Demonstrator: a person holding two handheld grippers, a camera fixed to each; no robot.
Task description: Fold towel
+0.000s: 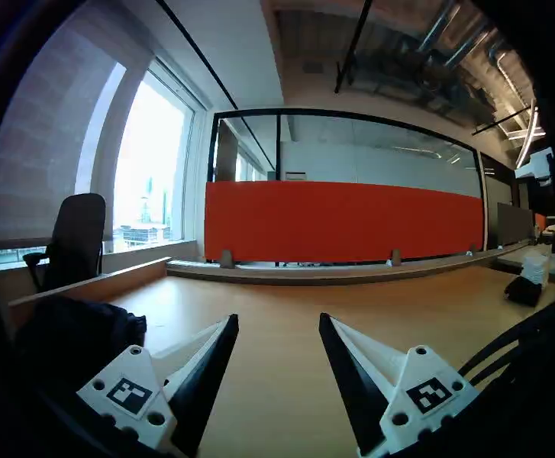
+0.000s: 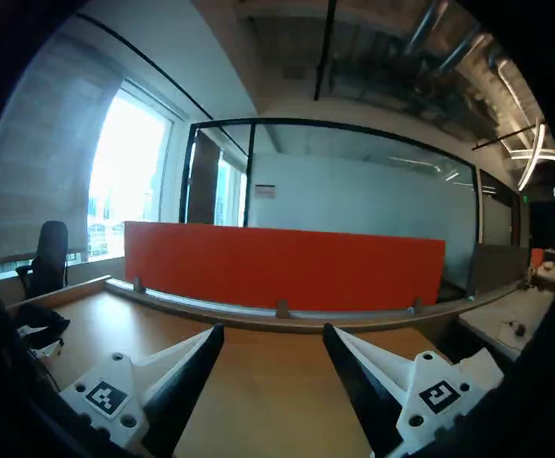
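We cannot tell whether the black, soft-looking heap (image 1: 79, 336) at the left edge of the desk is the towel. In the left gripper view it lies just beside the left finger of the left claw (image 1: 278, 317). In the right gripper view the same heap (image 2: 40, 319) sits farther off at the left edge, with something small and white by it that we cannot identify.

The left claw hangs low over the pale wooden desk (image 1: 399, 305). Its two black-tipped white fingers are spread wide with bare wood between them, pinching nothing. The right claw (image 2: 273, 328) is spread the same way over the desk (image 2: 269, 412) and grips nothing.

Along the far edge of the desk stands a long orange partition panel (image 1: 338, 221) on small grey feet, which we also see from the right claw (image 2: 277, 267). Near the right edge, in the left gripper view, a small black object (image 1: 523, 291) lies with a white stack (image 1: 535, 269) just behind it, and black cables (image 1: 506, 351) run beside the right finger.

Beyond the left edge a black office chair (image 1: 75, 237) stands before a bright tall window (image 1: 151, 168). The right gripper view shows the chair (image 2: 48, 263) and the window (image 2: 124, 175) as well. Behind the panel runs a black-framed glass wall (image 1: 369, 149).
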